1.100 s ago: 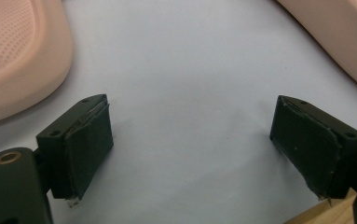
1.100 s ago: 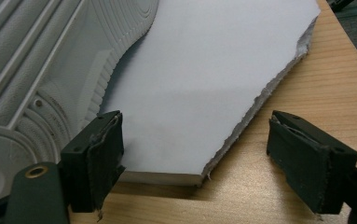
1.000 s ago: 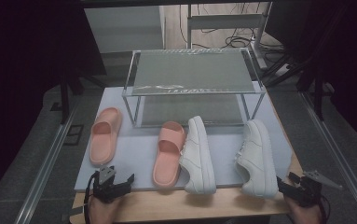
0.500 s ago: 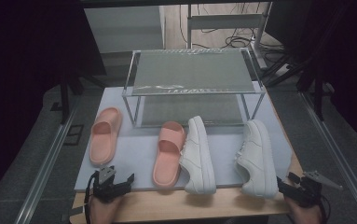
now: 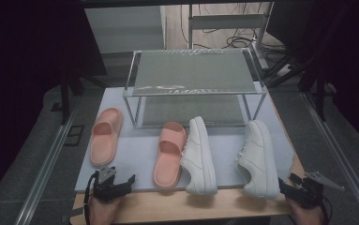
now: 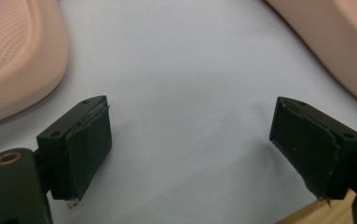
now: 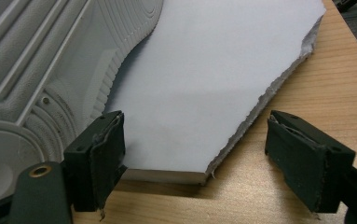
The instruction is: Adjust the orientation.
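Observation:
Two pink slippers lie on a pale mat (image 5: pixel 135 157): one (image 5: pixel 106 135) at the left, the other (image 5: pixel 170 153) mid-table beside a white sneaker (image 5: pixel 199 155). A second white sneaker (image 5: pixel 258 159) lies at the right. My left gripper (image 5: pixel 117 185) rests at the mat's front left edge, open and empty, with a slipper (image 6: pixel 13 56) to its left and another slipper (image 6: pixel 334 51) to its right. My right gripper (image 5: pixel 287 190) sits at the front right corner, open over the mat's torn corner (image 7: pixel 223 93), with the sneaker's heel (image 7: pixel 41 79) close at its left.
A clear two-level rack (image 5: pixel 193 82) stands at the back of the mat, both shelves bare. The wooden table's edge (image 5: pixel 243 201) shows in front of the mat. Metal rails (image 5: pixel 46 164) run along both sides of the table.

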Available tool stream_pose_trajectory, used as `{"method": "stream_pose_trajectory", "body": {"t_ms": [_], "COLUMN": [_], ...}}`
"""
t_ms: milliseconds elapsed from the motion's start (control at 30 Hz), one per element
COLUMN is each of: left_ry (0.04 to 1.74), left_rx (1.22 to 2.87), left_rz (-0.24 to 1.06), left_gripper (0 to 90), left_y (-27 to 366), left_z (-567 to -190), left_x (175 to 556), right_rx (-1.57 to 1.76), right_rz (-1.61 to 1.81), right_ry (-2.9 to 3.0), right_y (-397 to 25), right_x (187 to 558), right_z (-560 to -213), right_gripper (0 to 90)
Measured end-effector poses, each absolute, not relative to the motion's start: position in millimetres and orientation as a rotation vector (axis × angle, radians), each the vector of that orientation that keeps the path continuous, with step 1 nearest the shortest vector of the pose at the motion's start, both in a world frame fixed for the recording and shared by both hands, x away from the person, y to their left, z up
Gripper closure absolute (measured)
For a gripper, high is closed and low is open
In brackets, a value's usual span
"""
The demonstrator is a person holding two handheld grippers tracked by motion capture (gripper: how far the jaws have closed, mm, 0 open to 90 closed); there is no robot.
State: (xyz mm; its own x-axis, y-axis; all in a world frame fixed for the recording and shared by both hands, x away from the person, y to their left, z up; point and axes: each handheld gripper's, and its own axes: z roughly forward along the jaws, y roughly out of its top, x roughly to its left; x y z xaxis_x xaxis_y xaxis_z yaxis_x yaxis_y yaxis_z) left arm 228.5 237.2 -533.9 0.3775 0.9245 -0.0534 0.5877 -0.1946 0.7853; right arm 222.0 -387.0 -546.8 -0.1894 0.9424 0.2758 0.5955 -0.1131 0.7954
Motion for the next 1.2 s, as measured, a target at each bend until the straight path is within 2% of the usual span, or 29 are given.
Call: {"method": "stream_pose_trajectory", "body": {"t_ms": [267,467,1200], "left_ry": [1.251,1.275,1.303], "left_rx": [1.889,1.892,1.871], "left_rz": [0.598,0.579,0.61], "left_gripper": [12.3,13.3,27.3], "left_y": [235.0,239.3,263.5], "left_z": [-517.5,-511.4,-491.8], "left_x": [227.8,237.3,271.0], "right_rx": [1.692,1.692,1.693], "right_rz": [1.221,1.222,1.223], "right_ry": [1.778,1.777,1.774], "right_y": [-387.0,-387.0,-386.8], "right_x": [222.0,222.0,222.0], "right_z": [-546.8,-546.8,-546.9], "right_gripper": [20.0,20.1,20.1]}}
